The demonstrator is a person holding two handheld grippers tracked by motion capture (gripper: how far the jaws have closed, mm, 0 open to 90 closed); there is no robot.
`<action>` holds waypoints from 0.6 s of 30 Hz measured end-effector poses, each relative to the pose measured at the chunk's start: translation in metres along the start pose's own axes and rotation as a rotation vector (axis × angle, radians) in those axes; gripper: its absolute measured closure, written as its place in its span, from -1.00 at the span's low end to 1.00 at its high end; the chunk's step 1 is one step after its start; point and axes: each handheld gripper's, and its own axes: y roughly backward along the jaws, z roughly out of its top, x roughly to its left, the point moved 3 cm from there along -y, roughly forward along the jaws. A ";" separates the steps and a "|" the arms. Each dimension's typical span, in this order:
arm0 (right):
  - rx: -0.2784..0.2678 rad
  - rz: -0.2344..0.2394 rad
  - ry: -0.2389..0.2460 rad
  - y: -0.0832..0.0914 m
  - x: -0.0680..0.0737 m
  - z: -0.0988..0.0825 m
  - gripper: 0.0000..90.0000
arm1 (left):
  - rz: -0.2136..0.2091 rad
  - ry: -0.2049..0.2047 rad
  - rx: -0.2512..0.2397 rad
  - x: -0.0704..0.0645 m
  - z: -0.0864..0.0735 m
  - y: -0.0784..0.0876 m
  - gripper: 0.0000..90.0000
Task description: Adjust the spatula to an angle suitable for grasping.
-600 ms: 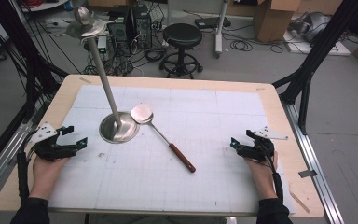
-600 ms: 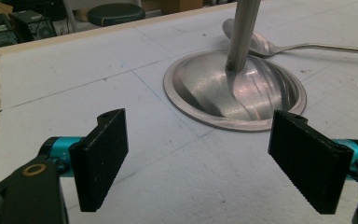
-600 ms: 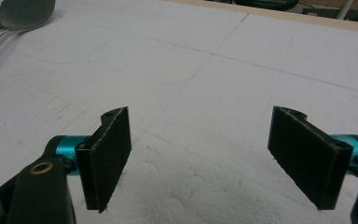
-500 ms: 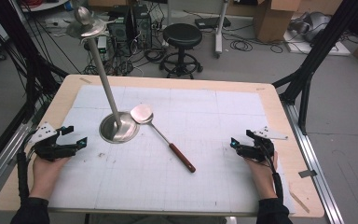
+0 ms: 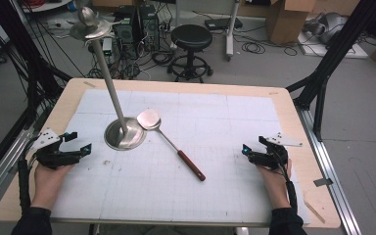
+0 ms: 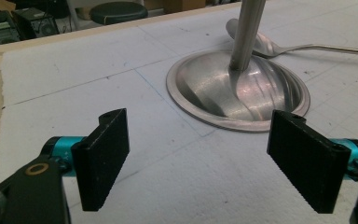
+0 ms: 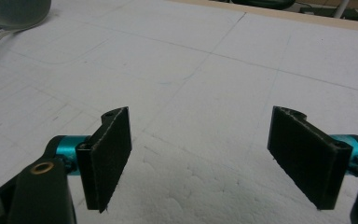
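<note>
A tall metal stand (image 5: 109,83) rises from a round steel base (image 5: 124,134) on the white mat; its base (image 6: 237,91) lies just ahead of my left gripper (image 6: 205,158), which is open and empty. Beside the base lies a spatula (image 5: 173,144) with a steel blade and a red-brown handle (image 5: 192,165). Its blade (image 6: 256,39) peeks out behind the pole, and the blade (image 7: 21,13) also sits far off at the top left of the right gripper view. My left gripper (image 5: 81,144) rests at the mat's left edge. My right gripper (image 5: 246,152), open and empty (image 7: 200,158), rests at the mat's right side.
The white gridded mat (image 5: 215,122) covers a wooden table (image 5: 293,112). A black stool (image 5: 192,36), boxes and cables stand on the floor beyond the far edge. Black frame struts (image 5: 333,54) flank the table.
</note>
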 end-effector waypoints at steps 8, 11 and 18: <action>-0.048 0.003 0.007 0.003 0.004 0.007 -0.53 | 0.009 -0.020 0.005 -0.002 0.000 -0.001 -0.53; -0.072 0.009 0.022 0.003 0.008 0.015 -0.52 | 0.006 -0.026 0.008 -0.002 0.000 -0.001 -0.53; -0.096 0.057 0.044 -0.008 0.030 0.036 -0.52 | 0.007 -0.019 0.005 -0.002 0.000 -0.001 -0.53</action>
